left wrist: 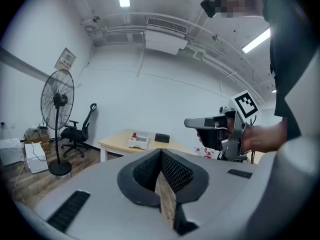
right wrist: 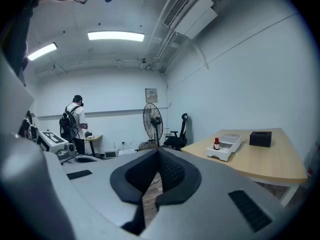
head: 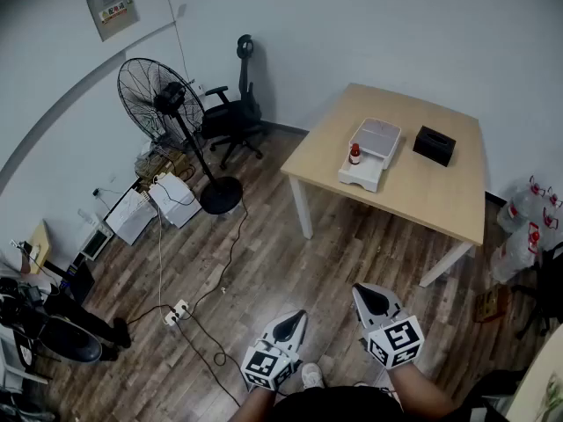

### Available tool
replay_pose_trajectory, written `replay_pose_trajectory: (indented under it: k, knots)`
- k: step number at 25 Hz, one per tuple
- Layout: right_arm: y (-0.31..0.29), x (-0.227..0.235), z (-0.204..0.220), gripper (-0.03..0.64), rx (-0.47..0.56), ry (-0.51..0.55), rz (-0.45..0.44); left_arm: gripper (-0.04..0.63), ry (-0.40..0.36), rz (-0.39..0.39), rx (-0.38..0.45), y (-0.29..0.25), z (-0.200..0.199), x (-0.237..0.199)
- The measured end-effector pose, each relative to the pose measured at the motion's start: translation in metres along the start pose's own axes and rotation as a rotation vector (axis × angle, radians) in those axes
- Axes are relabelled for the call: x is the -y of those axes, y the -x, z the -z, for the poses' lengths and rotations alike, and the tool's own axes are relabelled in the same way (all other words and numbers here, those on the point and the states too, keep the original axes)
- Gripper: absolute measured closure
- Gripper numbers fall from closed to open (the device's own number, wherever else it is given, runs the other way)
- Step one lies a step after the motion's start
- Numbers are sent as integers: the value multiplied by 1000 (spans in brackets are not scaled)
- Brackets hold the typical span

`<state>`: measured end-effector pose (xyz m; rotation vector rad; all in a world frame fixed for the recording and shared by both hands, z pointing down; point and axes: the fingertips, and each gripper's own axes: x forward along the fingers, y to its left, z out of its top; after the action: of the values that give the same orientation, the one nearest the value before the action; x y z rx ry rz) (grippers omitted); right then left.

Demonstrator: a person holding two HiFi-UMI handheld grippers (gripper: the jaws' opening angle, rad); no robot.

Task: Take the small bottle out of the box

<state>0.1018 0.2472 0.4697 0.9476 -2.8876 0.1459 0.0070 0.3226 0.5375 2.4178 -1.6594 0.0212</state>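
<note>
A small bottle with a red cap (head: 354,154) stands upright in the near end of a white open box (head: 376,144) on the light wooden table (head: 440,196). Both grippers hang low over the floor, far short of the table. My left gripper (head: 297,316) and right gripper (head: 361,290) are shut with nothing between the jaws. In the left gripper view the shut left gripper (left wrist: 161,153) faces the distant bottle (left wrist: 134,135), and the right gripper (left wrist: 188,122) shows at the right. The right gripper view has its shut right gripper (right wrist: 159,153) with the bottle (right wrist: 216,143) and box (right wrist: 229,145) off to the right.
A black box (head: 434,144) lies on the table beyond the white one. A standing fan (head: 160,102), an office chair (head: 233,112), cables and a power strip (head: 177,311) occupy the wooden floor at left. A person (right wrist: 76,124) stands far back in the room.
</note>
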Motion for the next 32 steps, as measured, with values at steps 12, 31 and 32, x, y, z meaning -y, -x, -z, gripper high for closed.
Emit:
replay_pose_trajectory:
  k: [12, 31, 32]
  knots:
    - [33, -9, -5, 606, 21, 89, 15, 583, -3, 9, 20, 21, -15, 18]
    - [-23, -34, 6, 604, 15, 91, 26, 583, -9, 42, 27, 38, -17, -52]
    - [-27, -33, 6, 604, 16, 93, 29, 583, -10, 41, 27, 36, -16, -56]
